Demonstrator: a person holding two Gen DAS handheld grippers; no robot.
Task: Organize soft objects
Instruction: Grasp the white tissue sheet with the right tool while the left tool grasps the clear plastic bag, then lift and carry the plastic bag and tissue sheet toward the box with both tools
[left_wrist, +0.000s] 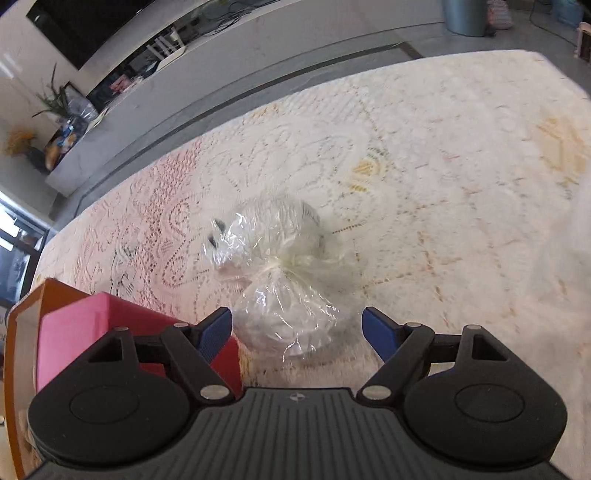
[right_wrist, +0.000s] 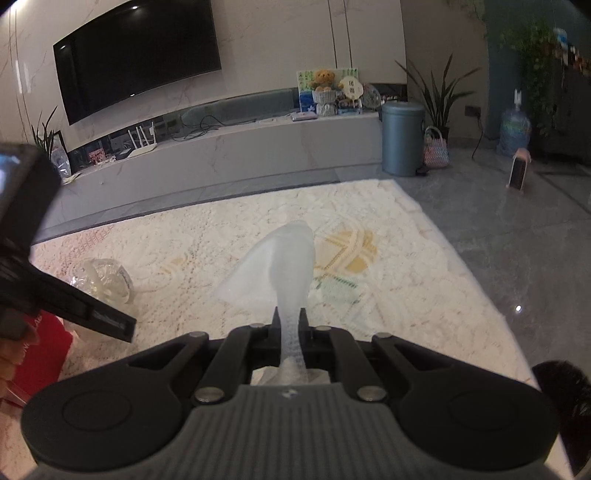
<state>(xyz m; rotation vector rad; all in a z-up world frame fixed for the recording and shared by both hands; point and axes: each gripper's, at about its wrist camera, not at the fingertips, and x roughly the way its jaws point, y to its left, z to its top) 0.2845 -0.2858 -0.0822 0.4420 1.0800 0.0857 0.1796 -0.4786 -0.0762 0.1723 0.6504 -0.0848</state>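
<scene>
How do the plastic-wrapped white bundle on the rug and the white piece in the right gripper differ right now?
The wrapped bundle lies on the rug, free between the open left gripper fingers; the white cloth is pinched in the shut right gripper and held off the rug. The bundle is round, sealed in crinkly clear film; the cloth is thin, bare and fans out. Both are white and soft.

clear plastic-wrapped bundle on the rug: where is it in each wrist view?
Left wrist: plastic-wrapped bundle at centre, just ahead of the open left tool.
Right wrist: bundle at left edge, mid-height, partly behind the left tool.
Shared landmark: cream patterned rug.
</scene>
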